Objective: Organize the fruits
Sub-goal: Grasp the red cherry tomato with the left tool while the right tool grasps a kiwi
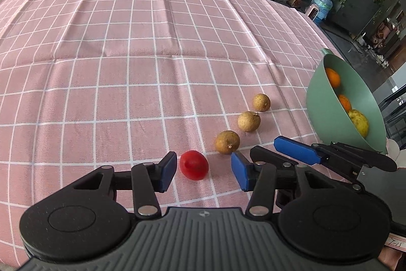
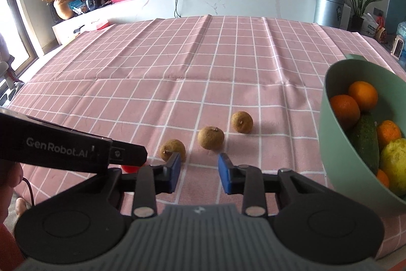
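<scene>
A small red fruit (image 1: 193, 164) lies beside three brown round fruits (image 1: 227, 142) in a diagonal row.

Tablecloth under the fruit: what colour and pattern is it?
Pink tablecloth with a white grid; clearest in the right wrist view.

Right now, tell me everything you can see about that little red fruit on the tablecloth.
The red fruit is small, smooth and glossy, egg-shaped, like a cherry tomato, with a dark dimple at one end. It lies on its side on the pink checked tablecloth, between the open fingers of the left gripper, touching neither pad. It sits at the near end of a line of three brown fruits, apart from the nearest one.
</scene>
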Available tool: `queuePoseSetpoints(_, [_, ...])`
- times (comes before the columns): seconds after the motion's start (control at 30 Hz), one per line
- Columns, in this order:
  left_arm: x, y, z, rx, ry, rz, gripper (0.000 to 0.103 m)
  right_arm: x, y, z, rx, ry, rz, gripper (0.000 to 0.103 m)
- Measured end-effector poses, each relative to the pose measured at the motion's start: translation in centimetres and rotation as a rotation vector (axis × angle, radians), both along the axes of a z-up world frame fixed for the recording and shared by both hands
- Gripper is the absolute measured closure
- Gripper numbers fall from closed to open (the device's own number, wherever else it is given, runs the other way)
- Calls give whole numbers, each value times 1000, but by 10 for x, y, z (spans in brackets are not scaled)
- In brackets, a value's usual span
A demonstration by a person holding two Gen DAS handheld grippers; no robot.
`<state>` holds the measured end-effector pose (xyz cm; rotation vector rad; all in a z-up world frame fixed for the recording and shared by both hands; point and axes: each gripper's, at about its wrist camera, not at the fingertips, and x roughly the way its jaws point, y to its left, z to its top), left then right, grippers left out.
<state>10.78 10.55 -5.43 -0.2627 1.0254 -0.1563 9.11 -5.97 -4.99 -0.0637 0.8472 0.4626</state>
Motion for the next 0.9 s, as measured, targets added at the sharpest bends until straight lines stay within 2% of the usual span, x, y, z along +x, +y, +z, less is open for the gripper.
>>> queuePoseSetpoints(0.13, [2, -1, -5, 10, 19, -5, 52, 2, 3, -6, 0, 27, 8, 73])
queuePoseSetpoints(0.37, [8, 2, -13, 13, 53, 10, 55, 6, 9, -14, 6, 54, 20, 73])
queuePoseSetpoints(0.6, [8, 6, -15, -3, 59, 24, 72, 5, 18, -17, 13, 36, 49, 73])
queuePoseSetpoints(0.9, [6, 11, -9, 27, 31, 63, 73, 8, 32, -17, 13, -10, 78, 73])
